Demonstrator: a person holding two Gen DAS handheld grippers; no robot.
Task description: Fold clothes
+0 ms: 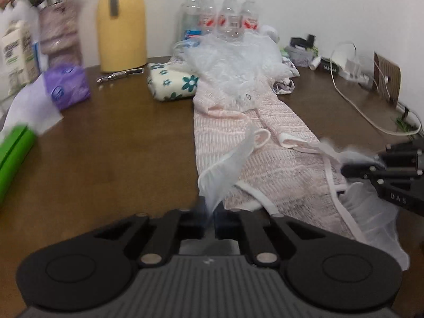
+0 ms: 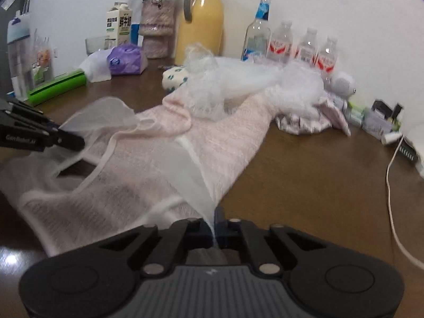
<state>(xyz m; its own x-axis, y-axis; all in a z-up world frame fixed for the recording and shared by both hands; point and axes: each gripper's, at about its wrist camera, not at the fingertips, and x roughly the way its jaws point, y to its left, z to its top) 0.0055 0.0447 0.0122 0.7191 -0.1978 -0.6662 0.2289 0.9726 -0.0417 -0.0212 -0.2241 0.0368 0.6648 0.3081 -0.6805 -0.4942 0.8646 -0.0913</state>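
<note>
Sheer white fabric (image 1: 225, 164) is what I have pinched in my left hand-held gripper (image 1: 210, 221), its fingers pressed together on the trailing edge at 6 o'clock. My right hand-held gripper (image 2: 214, 232) is likewise clamped on a sheer strip (image 2: 190, 175) of the same pink garment (image 2: 148, 164). In the left view, the right gripper shows at 3 o'clock, nipping a frill at the garment's edge. The garment lies stretched along the brown worktop (image 1: 119, 143), running from 6 toward 12 o'clock, its white-trimmed neckline near me. At its far end a bunched mass of white tulle (image 2: 238, 84) sits on it. Beyond, at 12 o'clock, stand a floral bundle (image 1: 172, 82), a yellow jug (image 1: 122, 26) and bottles (image 1: 228, 16) against the wall. A purple pack (image 1: 67, 84) lies at 10 o'clock, a white cable (image 2: 392, 185) at 3.
</note>
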